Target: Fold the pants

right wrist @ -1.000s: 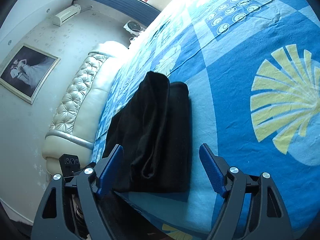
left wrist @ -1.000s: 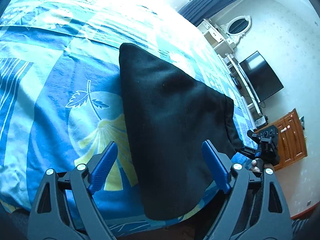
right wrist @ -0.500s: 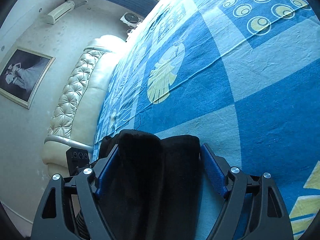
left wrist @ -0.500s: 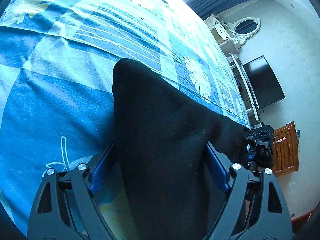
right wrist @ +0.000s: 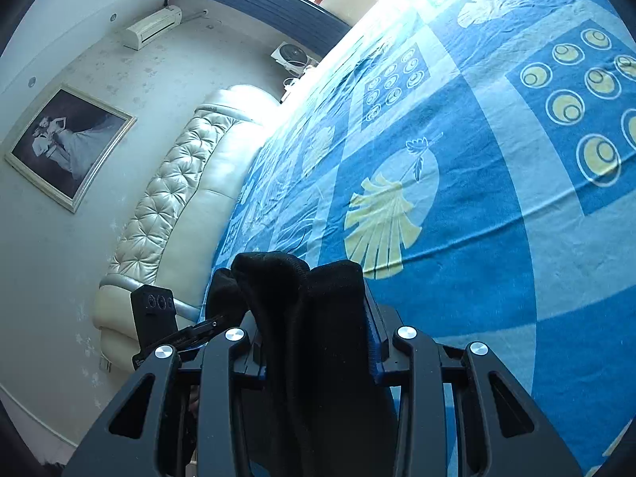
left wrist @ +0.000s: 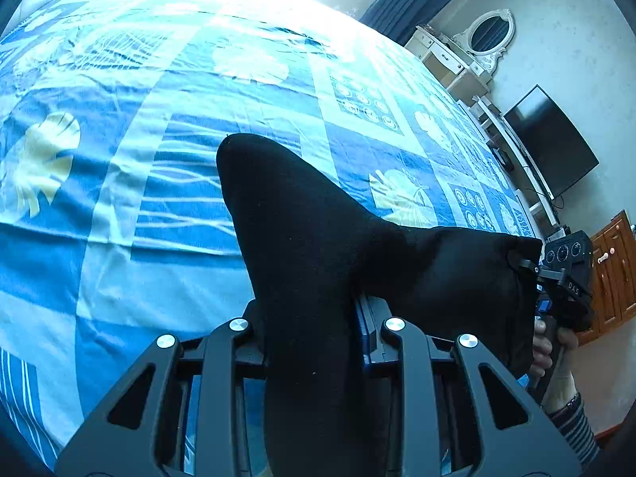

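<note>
- Covering nearly all of both views, the blue patterned bedspread (left wrist: 119, 238) carries the work; 1 second ago the black pants (left wrist: 318, 246) lay flat on it as a folded slab, and now their near edge is lifted off it.
- Gathered into a ridge, the pants run from the left gripper (left wrist: 310, 318) across to the right gripper (right wrist: 314, 342), with the far end resting on the bedspread in the left wrist view.
- 1 second ago both sets of tongs stood wide apart around the cloth; half a second ago they straddled it; now the left gripper is clamped on a thick bunch of the pants and the right gripper is clamped on the stacked layers at the other corner.
- My reading: the grasp for another fold is made, and the edge held at 2 points can be carried over toward the far end. The bunching at each clamp could leave a lumpy crease.
- Beyond the bed, a padded headboard (right wrist: 167, 198), a framed picture (right wrist: 67, 147) and an air conditioner (right wrist: 151, 31) show on one side, a dark television (left wrist: 552, 139) and an oval mirror (left wrist: 489, 31) on the other.
- Writing: the right gripper's body in the left wrist view bears small white letters that look like "DAS" (left wrist: 573, 288); nothing else is legible.
</note>
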